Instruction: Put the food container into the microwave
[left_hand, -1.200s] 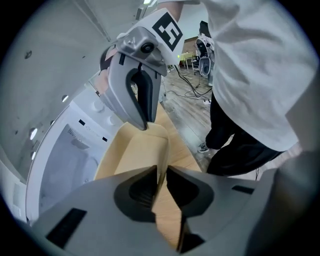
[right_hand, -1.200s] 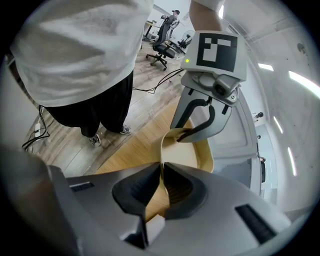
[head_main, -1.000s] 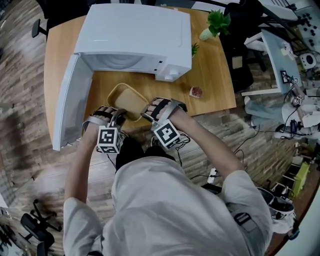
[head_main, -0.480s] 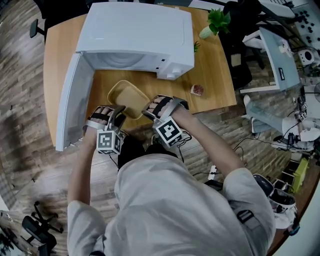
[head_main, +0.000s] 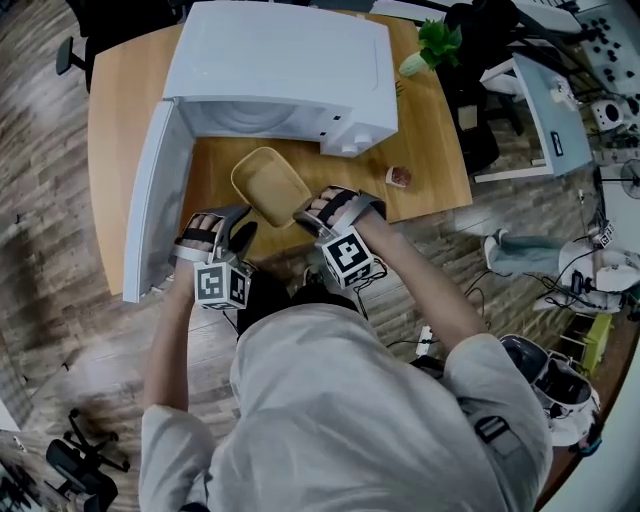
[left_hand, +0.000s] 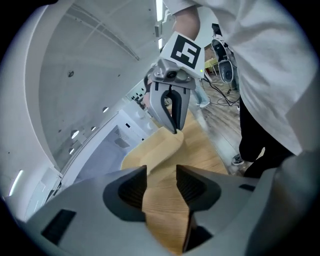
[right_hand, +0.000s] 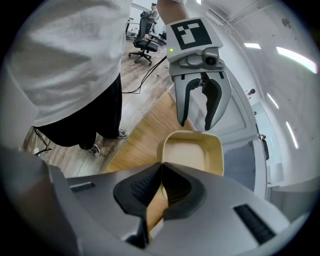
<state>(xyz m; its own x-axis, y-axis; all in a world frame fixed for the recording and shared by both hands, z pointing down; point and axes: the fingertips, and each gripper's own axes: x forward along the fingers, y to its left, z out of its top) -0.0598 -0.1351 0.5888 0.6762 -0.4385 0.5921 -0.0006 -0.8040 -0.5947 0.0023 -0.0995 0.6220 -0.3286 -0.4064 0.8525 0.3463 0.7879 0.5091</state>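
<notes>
A shallow yellow food container (head_main: 268, 184) hangs tilted above the wooden table (head_main: 425, 150), in front of the white microwave (head_main: 285, 55). The microwave door (head_main: 150, 205) is swung open to the left. My right gripper (head_main: 299, 214) is shut on the container's near rim. In the right gripper view the rim sits between the closed jaws (right_hand: 161, 173) and the container (right_hand: 195, 150) is empty. My left gripper (head_main: 243, 236) is open, left of the container and apart from it. In the left gripper view only table shows between its jaws (left_hand: 161, 182), with the container (left_hand: 150, 150) ahead.
The microwave cavity (head_main: 245, 120) faces me behind the container. A small reddish item (head_main: 399, 177) lies on the table at the right, and a green plant (head_main: 432, 42) stands at the far right corner. Wooden floor surrounds the table, with desks and cables at the right.
The right gripper has carried the container a little right and closer to the microwave, tilting it up. The left gripper has stayed near the table's front edge, now clear of the container.
</notes>
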